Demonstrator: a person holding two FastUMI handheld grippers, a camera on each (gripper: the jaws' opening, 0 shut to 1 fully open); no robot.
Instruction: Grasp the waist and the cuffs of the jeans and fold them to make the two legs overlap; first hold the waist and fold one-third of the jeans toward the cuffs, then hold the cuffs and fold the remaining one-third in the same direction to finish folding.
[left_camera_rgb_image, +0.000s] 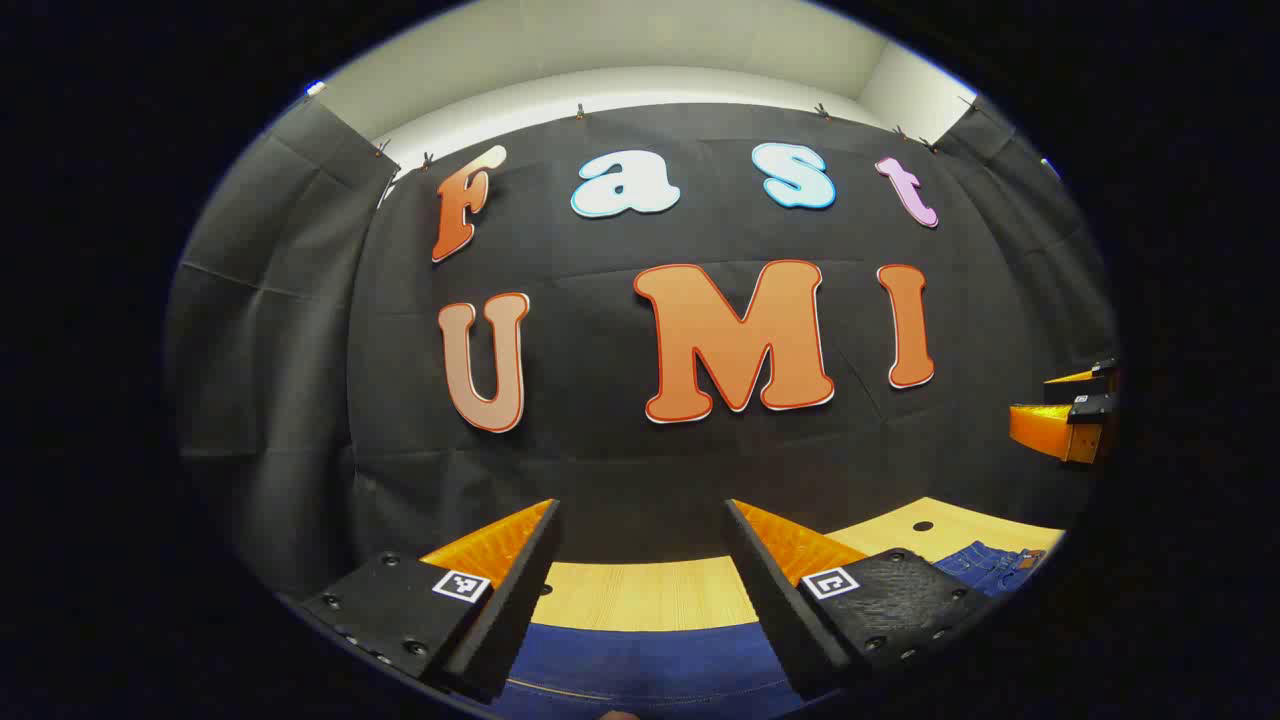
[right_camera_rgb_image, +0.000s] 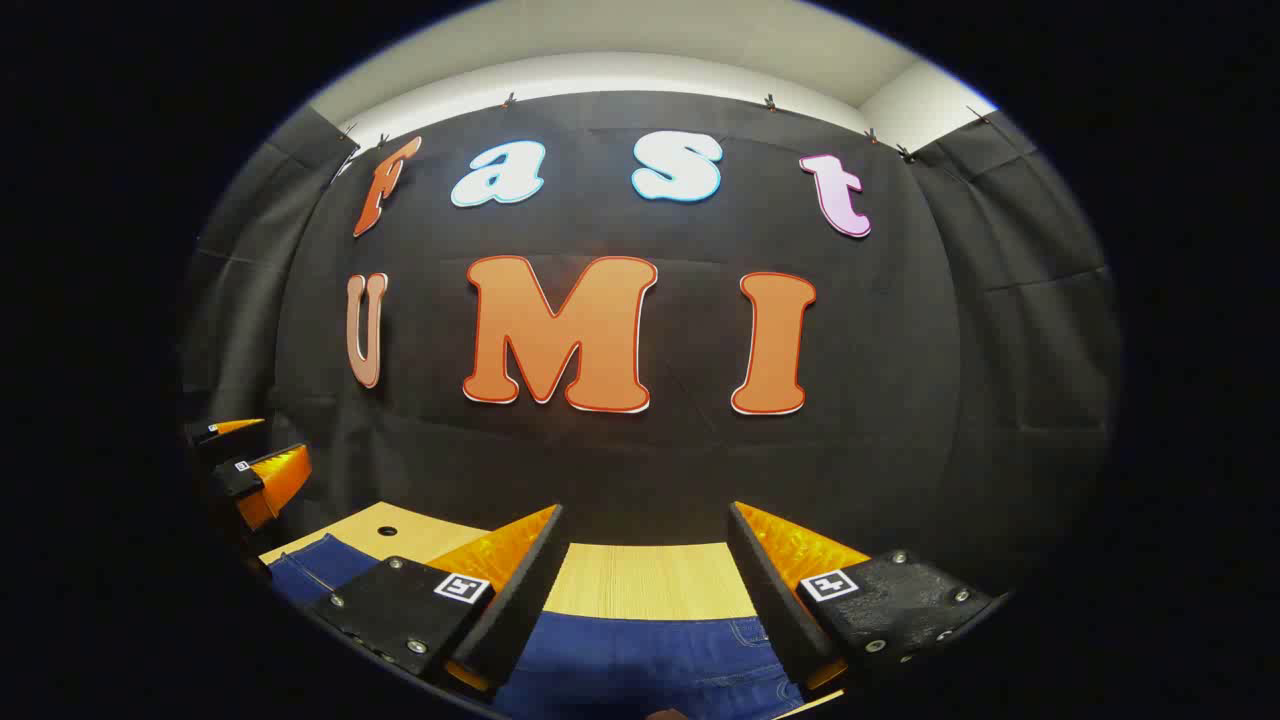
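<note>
Two hand-held grippers up, both spread wide, nothing between the fingers. Left hand-held gripper (left_camera_rgb_image: 640, 600) hovers above the jeans (left_camera_rgb_image: 640, 670); right hand-held gripper (right_camera_rgb_image: 645, 600) likewise, over denim with stitched seams. In the left gripper view the right one also shows at the far right edge.

Jeans lie flat on the light wood surface (left_camera_rgb_image: 640, 592), near edge under both cameras; more denim trails off to the side. Can't tell waist from cuffs with confidence.

Risks, my read:
- pinching only the top layer, so the legs won't overlap cleanly
- uneven grab heights between hands, skewing the fold
- fingers hitting the surface before closing, pushing the fabric into a bunch
</note>
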